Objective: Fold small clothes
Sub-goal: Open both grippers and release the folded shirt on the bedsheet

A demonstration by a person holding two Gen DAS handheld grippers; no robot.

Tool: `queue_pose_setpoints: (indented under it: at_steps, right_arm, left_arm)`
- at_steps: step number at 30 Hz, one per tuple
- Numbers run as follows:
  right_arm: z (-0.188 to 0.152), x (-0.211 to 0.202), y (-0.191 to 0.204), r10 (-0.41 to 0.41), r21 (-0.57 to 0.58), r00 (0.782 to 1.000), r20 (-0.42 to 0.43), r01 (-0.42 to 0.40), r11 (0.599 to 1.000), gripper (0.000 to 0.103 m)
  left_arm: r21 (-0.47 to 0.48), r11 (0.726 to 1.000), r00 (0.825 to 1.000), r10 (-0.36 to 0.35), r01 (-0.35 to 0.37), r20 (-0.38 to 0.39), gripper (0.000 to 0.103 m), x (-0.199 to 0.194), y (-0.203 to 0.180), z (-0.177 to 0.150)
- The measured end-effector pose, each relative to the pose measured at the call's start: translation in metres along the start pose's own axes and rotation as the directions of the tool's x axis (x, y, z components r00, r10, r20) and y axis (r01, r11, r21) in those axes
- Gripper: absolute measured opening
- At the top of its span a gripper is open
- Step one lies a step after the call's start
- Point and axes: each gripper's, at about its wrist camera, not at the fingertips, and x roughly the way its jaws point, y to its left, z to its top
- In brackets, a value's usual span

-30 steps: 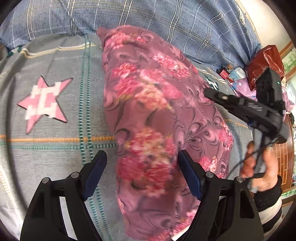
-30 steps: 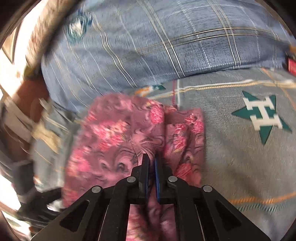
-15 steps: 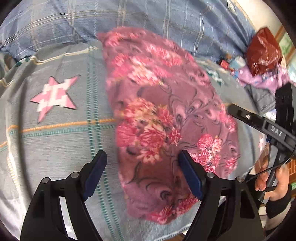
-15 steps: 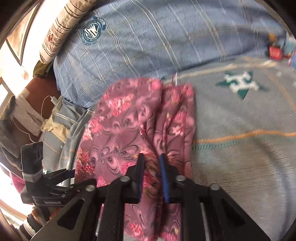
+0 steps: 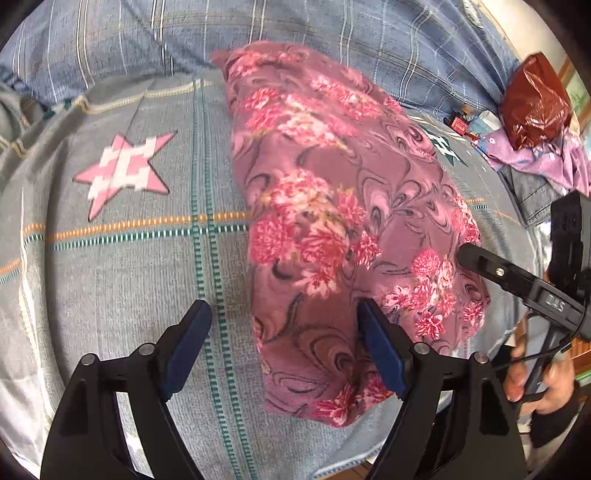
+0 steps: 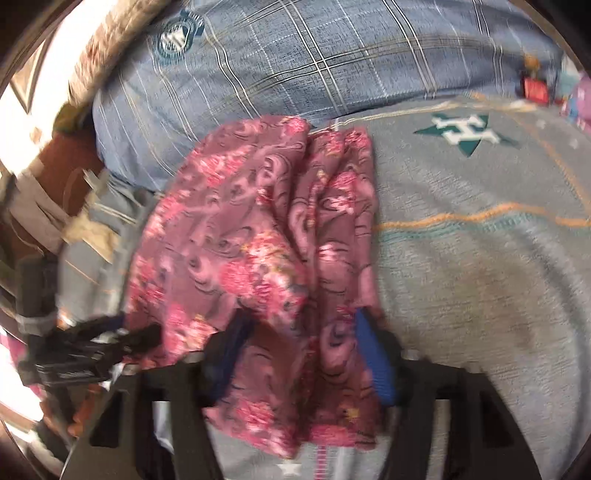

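left gripper (image 5: 282,330) fingers spread wide, straddling the edge of the floral garment (image 5: 343,229), gripping nothing; right gripper (image 6: 304,341) fingers opening, cloth loose between them

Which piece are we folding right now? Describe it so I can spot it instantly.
Find the grey bedspread with star patches. On it, in front of the blue plaid pillow, lies the folded garment: mauve with pink flowers, the only floral piece there.

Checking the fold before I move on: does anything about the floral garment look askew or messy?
Yes. In the right wrist view the floral garment has a bunched, wrinkled strip along its right edge instead of a flat fold. The right gripper is opening over it.
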Motion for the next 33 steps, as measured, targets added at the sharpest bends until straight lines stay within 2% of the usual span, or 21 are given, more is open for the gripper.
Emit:
queue_pose_setpoints:
  at_steps: [1, 6, 8, 10, 12, 13, 14, 16, 19, 20, 22, 24, 26, 27, 29, 30, 33]
  right_arm:
    - [0.0, 0.0, 0.0, 0.016, 0.015, 1.0, 0.003, -0.016, 1.0, 0.084]
    - [-0.004, 0.005, 0.006, 0.011, 0.034, 1.0, 0.016, -0.012, 0.999, 0.094]
    - [-0.006, 0.005, 0.003, 0.069, 0.08, 0.997, 0.047, -0.072, 0.994, 0.101]
    - [-0.008, 0.003, -0.003, 0.101, 0.107, 0.991, 0.084, -0.11, 0.988, 0.103]
    - [-0.004, 0.002, 0.005, 0.056, 0.061, 0.998, 0.02, -0.057, 0.997, 0.102]
    - [-0.002, 0.002, 0.011, 0.003, 0.026, 1.0, -0.021, -0.003, 1.0, 0.102]
    - [0.0, -0.002, 0.016, -0.086, -0.002, 0.996, -0.038, 0.086, 0.996, 0.102]
    - [-0.002, -0.021, 0.022, -0.206, -0.04, 0.979, 0.01, 0.206, 0.978, 0.102]
    - [-0.007, -0.048, 0.03, -0.306, -0.078, 0.949, 0.079, 0.312, 0.947, 0.102]
    - [-0.009, -0.055, 0.033, -0.352, -0.095, 0.933, 0.076, 0.358, 0.929, 0.103]
    - [-0.014, -0.061, 0.038, -0.412, -0.138, 0.91, 0.046, 0.415, 0.9, 0.103]
    - [-0.025, -0.07, 0.041, -0.435, -0.147, 0.898, 0.064, 0.44, 0.886, 0.103]
    - [-0.04, -0.081, 0.042, -0.431, -0.135, 0.897, 0.102, 0.441, 0.887, 0.103]
    - [-0.044, -0.083, 0.043, -0.431, -0.132, 0.895, 0.112, 0.443, 0.887, 0.103]
    - [-0.051, -0.089, 0.047, -0.421, -0.131, 0.897, 0.135, 0.437, 0.89, 0.103]
    - [-0.054, -0.094, 0.05, -0.418, -0.13, 0.896, 0.15, 0.437, 0.89, 0.103]
    - [-0.065, -0.108, 0.064, -0.392, -0.147, 0.898, 0.2, 0.423, 0.894, 0.103]
  left_arm:
    - [-0.022, 1.0, 1.0, -0.012, 0.011, -0.018, 0.084, 0.001, 0.003, 0.0]
    - [-0.066, 0.997, 0.998, -0.04, 0.037, -0.041, 0.086, -0.002, 0.008, -0.007]
    - [-0.084, 0.996, 0.997, -0.045, 0.04, -0.059, 0.086, -0.002, 0.008, -0.007]
    - [-0.11, 0.993, 0.996, -0.053, 0.045, -0.07, 0.086, -0.007, 0.013, -0.01]
    - [-0.127, 0.992, 0.998, -0.027, 0.019, -0.055, 0.086, -0.016, 0.019, -0.016]
    - [-0.117, 0.993, 0.999, 0.016, -0.02, -0.035, 0.086, -0.023, 0.019, -0.019]
    - [-0.101, 0.994, 0.999, 0.042, -0.044, -0.019, 0.086, -0.029, 0.019, -0.023]
    - [-0.065, 0.993, 0.995, 0.099, -0.096, 0.033, 0.086, -0.043, 0.014, -0.034]
    - [-0.037, 0.985, 0.973, 0.172, -0.168, 0.155, 0.086, -0.062, 0.003, -0.051]
    - [-0.016, 0.983, 0.959, 0.182, -0.183, 0.219, 0.086, -0.07, -0.003, -0.059]
    - [0.034, 0.977, 0.944, 0.194, -0.211, 0.265, 0.086, -0.077, -0.015, -0.07]
    - [0.09, 0.956, 0.934, 0.247, -0.278, 0.258, 0.086, -0.076, -0.029, -0.081]
    - [0.123, 0.935, 0.914, 0.286, -0.332, 0.287, 0.086, -0.075, -0.04, -0.091]
    - [0.134, 0.931, 0.912, 0.291, -0.34, 0.29, 0.086, -0.073, -0.045, -0.09]
    - [0.147, 0.947, 0.935, 0.244, -0.287, 0.257, 0.086, -0.073, -0.048, -0.095]
    - [0.144, 0.952, 0.941, 0.228, -0.269, 0.248, 0.086, -0.071, -0.049, -0.094]
    - [0.11, 0.959, 0.937, 0.223, -0.26, 0.271, 0.086, -0.081, -0.053, -0.101]
